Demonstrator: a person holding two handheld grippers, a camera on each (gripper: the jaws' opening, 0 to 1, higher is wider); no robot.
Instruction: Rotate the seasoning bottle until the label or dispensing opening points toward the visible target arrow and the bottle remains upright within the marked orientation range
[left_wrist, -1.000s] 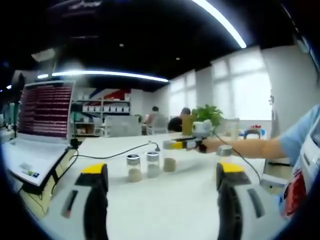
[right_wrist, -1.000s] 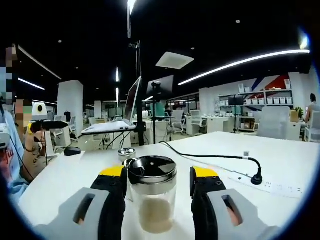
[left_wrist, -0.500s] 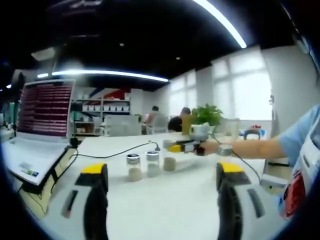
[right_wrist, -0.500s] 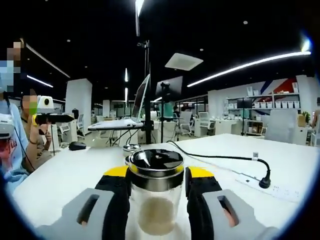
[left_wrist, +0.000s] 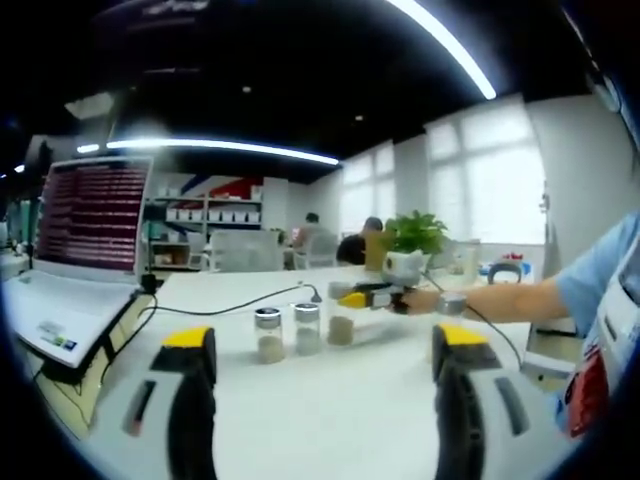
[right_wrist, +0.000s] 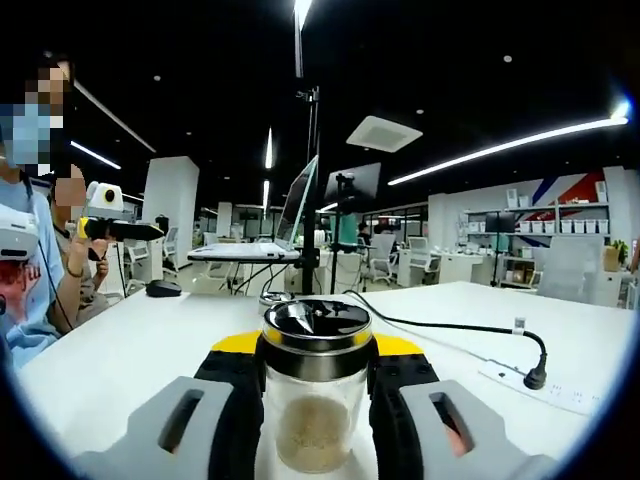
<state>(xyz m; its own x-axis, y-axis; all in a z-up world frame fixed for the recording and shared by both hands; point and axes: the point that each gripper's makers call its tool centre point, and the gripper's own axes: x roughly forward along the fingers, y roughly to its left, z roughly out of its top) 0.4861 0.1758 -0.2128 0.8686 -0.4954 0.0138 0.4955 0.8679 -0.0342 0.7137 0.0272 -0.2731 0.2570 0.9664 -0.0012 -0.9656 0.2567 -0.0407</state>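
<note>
The right gripper (right_wrist: 315, 400) has its fingers clamped on the seasoning bottle (right_wrist: 316, 400), one finger on each side of the glass just below the dark metal lid (right_wrist: 317, 326), a hold that suits turning it while keeping it upright on the white tabletop (right_wrist: 130, 345). The left gripper (left_wrist: 320, 385) waits with fingers apart and nothing between them; two more bottles (left_wrist: 285, 333) stand well ahead of them. I see no target arrow.
</note>
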